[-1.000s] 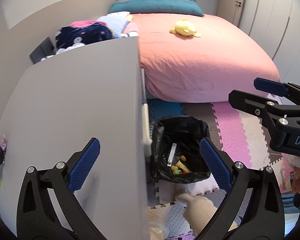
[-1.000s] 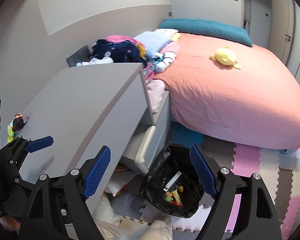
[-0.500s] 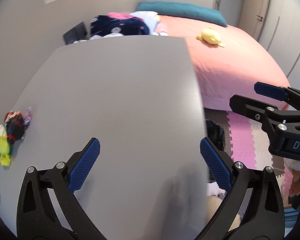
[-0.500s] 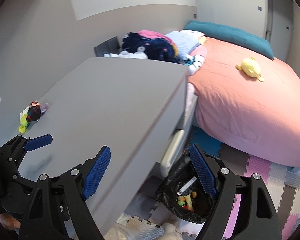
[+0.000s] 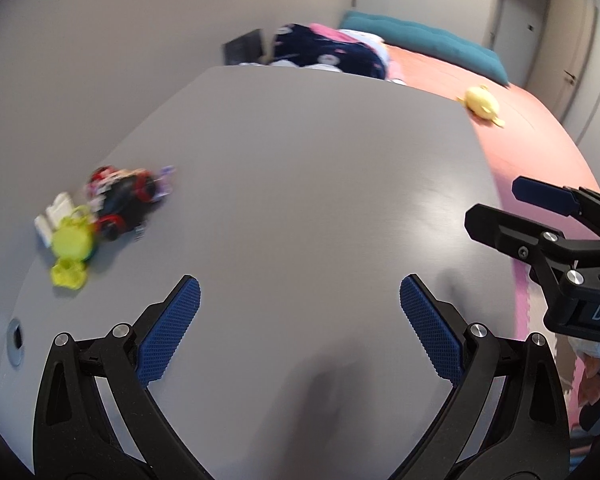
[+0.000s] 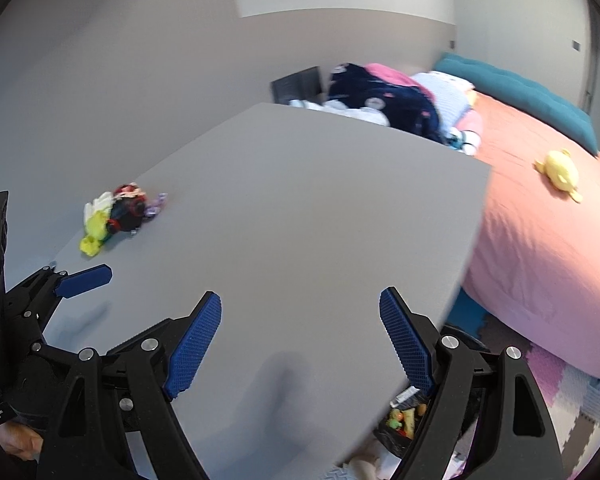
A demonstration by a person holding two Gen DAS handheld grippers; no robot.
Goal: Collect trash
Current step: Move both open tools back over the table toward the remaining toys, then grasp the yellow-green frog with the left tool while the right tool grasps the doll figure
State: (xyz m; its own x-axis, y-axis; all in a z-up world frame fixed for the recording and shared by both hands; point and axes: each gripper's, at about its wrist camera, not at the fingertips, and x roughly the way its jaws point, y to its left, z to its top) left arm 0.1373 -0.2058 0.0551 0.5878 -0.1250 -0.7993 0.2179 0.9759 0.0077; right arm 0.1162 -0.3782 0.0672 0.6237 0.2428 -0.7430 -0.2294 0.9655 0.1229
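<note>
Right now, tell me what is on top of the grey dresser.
On the grey dresser only a small clump of colourful trash lies near its left edge. The near strip is hidden behind the grippers.

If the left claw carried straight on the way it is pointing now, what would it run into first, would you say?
Most likely the bare grey desk top. The left claw is open and empty, angled down at that surface. The small pile of trash lies off to its left, outside that line, though blur makes depth uncertain.

Soft, even indoor light, faint glare on the grey tabletop (image 5: 300, 184), motion blur, strong fisheye bending at edges.
</note>
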